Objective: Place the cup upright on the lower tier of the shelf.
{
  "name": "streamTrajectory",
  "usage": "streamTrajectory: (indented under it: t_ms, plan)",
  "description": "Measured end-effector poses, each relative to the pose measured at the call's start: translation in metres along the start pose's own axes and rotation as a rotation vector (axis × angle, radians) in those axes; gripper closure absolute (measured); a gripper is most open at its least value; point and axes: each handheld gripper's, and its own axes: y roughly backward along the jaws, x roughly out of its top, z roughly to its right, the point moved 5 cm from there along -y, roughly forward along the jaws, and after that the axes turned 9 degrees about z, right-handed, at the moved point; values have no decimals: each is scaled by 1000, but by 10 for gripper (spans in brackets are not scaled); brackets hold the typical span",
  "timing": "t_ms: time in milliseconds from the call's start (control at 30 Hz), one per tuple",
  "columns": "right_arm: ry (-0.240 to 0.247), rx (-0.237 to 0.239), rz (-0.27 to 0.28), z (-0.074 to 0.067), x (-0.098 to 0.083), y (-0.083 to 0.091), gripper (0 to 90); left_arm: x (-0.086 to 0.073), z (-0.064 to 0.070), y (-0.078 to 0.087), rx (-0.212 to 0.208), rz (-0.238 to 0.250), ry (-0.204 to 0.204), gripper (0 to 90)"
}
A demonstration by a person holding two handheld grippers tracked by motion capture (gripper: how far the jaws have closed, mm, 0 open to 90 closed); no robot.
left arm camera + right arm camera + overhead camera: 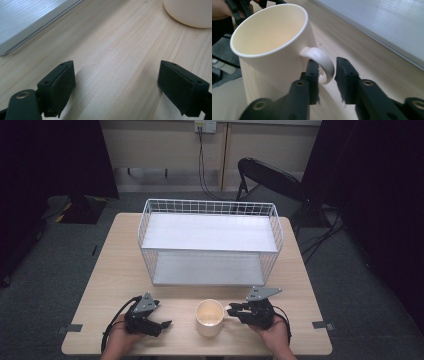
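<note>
Jaws astride upright mug's (272, 47) rightward handle (322, 62).

The mug (210, 318) is plain cream, inside and out. The desk (115, 270) is pale wood with fine straight grain. The wire basket (210, 242) is white, gridded. Both tongs, left (166, 324) and right (231, 308), are black.

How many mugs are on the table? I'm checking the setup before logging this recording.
1. A cream mug stands upright at the near edge of the table, in front of the white wire rack, its handle between the jaws of the right gripper.
</note>
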Motion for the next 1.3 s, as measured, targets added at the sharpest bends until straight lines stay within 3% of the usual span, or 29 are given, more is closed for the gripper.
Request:
streamTrajectory:
  t_ms: [233,767,900,1133,1300]
  plan:
    - [15,-22,3,1,0,-4,691,0,0,0,1,0,1,146]
    - [81,-126,41,-3,3,-5,810,0,0,0,2,1,2,149]
    - [69,-165,64,-1,6,0,838,0,0,0,2,1,2,149]
    - [7,-163,70,3,5,4,851,0,0,0,2,1,2,149]
    - [-6,-180,76,6,8,7,853,0,0,0,2,1,2,149]
